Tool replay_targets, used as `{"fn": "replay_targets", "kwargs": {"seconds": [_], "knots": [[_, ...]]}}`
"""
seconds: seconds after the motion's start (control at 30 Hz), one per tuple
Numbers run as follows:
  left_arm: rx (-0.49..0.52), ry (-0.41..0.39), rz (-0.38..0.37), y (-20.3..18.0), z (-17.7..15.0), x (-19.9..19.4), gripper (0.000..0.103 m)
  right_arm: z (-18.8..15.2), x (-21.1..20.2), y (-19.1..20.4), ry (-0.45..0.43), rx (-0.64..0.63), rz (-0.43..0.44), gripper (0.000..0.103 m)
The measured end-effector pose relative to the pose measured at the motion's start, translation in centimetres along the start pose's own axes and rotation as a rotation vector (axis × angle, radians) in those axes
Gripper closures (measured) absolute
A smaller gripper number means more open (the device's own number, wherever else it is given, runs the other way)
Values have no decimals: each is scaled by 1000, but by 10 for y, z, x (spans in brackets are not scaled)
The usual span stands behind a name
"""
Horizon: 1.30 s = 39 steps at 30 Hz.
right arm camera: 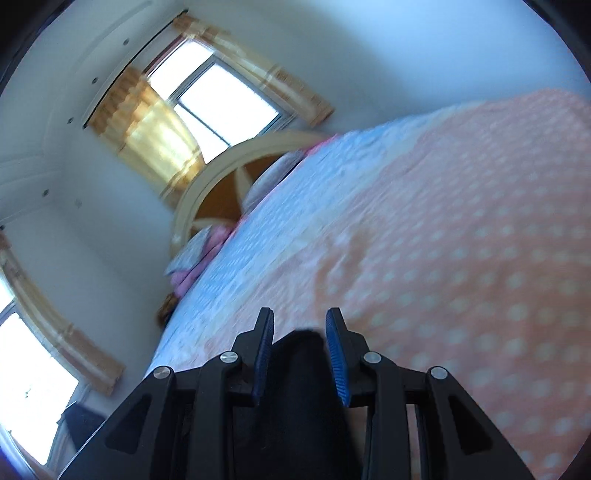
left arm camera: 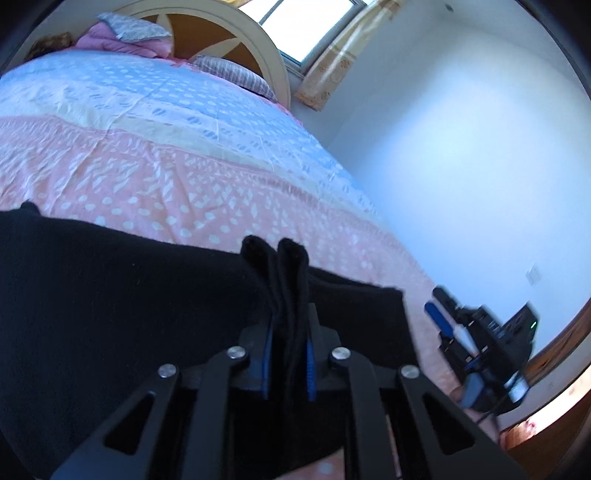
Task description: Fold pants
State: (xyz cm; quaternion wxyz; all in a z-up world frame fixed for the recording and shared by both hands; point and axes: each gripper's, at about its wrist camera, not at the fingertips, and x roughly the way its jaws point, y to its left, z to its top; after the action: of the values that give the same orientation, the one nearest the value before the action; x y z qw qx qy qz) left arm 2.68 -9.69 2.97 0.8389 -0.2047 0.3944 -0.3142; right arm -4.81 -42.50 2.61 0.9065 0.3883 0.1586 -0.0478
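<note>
Gripping a bunched edge of black pants point(left arm camera: 122, 295), the left gripper point(left arm camera: 288, 332) is clamped on cloth over the pink bed point(left arm camera: 184, 177); the garment spreads leftward. The right gripper point(right arm camera: 300, 325) sits parted, dark cloth between its fingers, grip uncertain

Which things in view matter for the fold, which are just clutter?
Job:
black pants
left gripper, shut on the pants
right gripper, open, dark cloth between its fingers
bed, work surface

Lying about:
pillows
pink blanket
curtains
</note>
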Motion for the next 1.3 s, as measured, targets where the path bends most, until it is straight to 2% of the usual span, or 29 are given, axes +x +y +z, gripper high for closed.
{"fn": "replay_targets", "kwargs": {"seconds": [0.07, 0.13, 0.2, 0.33, 0.43, 0.5, 0.53, 0.57, 0.63, 0.7, 0.77, 0.83, 0.9, 0.93, 1.0, 1.03, 1.1, 1.2, 1.23, 1.3], "knots": [[-18, -19, 21, -2, -2, -8, 88, 5, -7, 1, -25, -18, -48, 72], [-26, -13, 72, 0, -6, -6, 88, 4, -5, 10, -6, -54, -34, 71], [-53, 13, 85, 8, -9, 1, 88, -1, 1, 27, 29, -123, -2, 71], [-62, 13, 107, 17, -13, 5, 83, -26, 20, 56, 158, -274, 76, 71], [-59, 19, 133, 24, -12, 3, 83, -49, 57, 52, 322, -341, -24, 71], [-58, 11, 132, 32, -9, -7, 79, -50, 56, 54, 298, -351, -17, 70], [-42, -12, 164, 33, -6, -16, 72, -50, 54, 56, 291, -365, -5, 67], [-12, -55, 239, 32, -3, -24, 65, -50, 53, 57, 289, -370, -1, 66], [81, -161, 408, 26, 1, -46, 62, -48, 51, 59, 282, -356, -5, 66], [151, -208, 449, 17, 5, -57, 62, -43, 42, 64, 251, -354, 4, 66], [237, -237, 433, -1, 6, -60, 62, -41, 28, 74, 184, -395, 46, 66], [335, -233, 360, -24, 3, -52, 62, -45, 19, 90, 162, -450, 112, 64], [389, -187, 277, -40, 0, -36, 58, -54, 20, 100, 212, -474, 180, 63], [404, -161, 267, -43, -1, -25, 58, -59, 22, 103, 242, -477, 194, 63], [389, -91, 333, -42, -3, -1, 58, -70, 31, 105, 304, -495, 179, 62], [351, -38, 371, -33, -3, 11, 58, -74, 36, 105, 335, -507, 164, 62], [278, 53, 394, -12, -5, 27, 56, -81, 48, 101, 393, -518, 137, 61], [289, 27, 347, -6, -11, 12, 51, -87, 52, 97, 411, -530, 126, 60], [297, 7, 350, -5, -10, 0, 45, -86, 47, 98, 400, -529, 134, 59], [309, -61, 364, -3, -7, -26, 43, -83, 40, 100, 376, -528, 149, 59]]}}
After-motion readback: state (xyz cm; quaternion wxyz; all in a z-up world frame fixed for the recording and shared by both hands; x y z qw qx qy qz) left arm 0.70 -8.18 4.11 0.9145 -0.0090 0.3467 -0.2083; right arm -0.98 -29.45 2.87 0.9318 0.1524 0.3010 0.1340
